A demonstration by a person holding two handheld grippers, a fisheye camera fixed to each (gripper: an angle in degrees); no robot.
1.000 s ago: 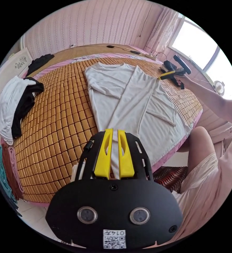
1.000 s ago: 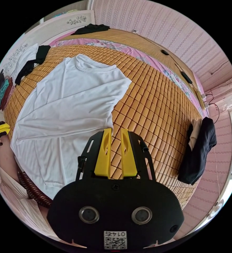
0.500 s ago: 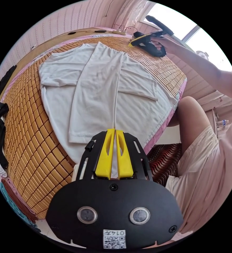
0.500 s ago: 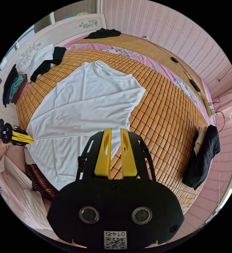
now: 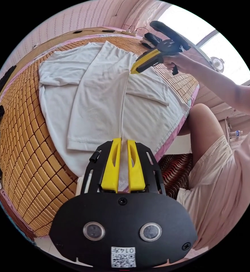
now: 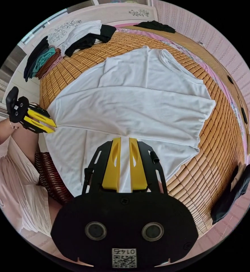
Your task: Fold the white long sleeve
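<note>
Left gripper view puts my left gripper (image 5: 121,141) low-centre, jaws slightly parted over the white long sleeve (image 5: 102,85) on the bamboo mat (image 5: 25,136). My right gripper (image 6: 125,140) probably straddles the fold, unclamped. Soft, light cloth; I'd pinch that doubled edge.

**Bed, bamboo-tile mat surface**

Bed (image 6: 204,175) covered by a tan bamboo-tile mat (image 5: 31,141), pink edging along the sides. Lying on it: white long sleeve (image 6: 147,96), spread flat mid-mat; white and black clothes (image 6: 88,35) near a corner; dark garment (image 6: 229,192) at one edge; another black garment (image 6: 154,26) at the far end.
</note>
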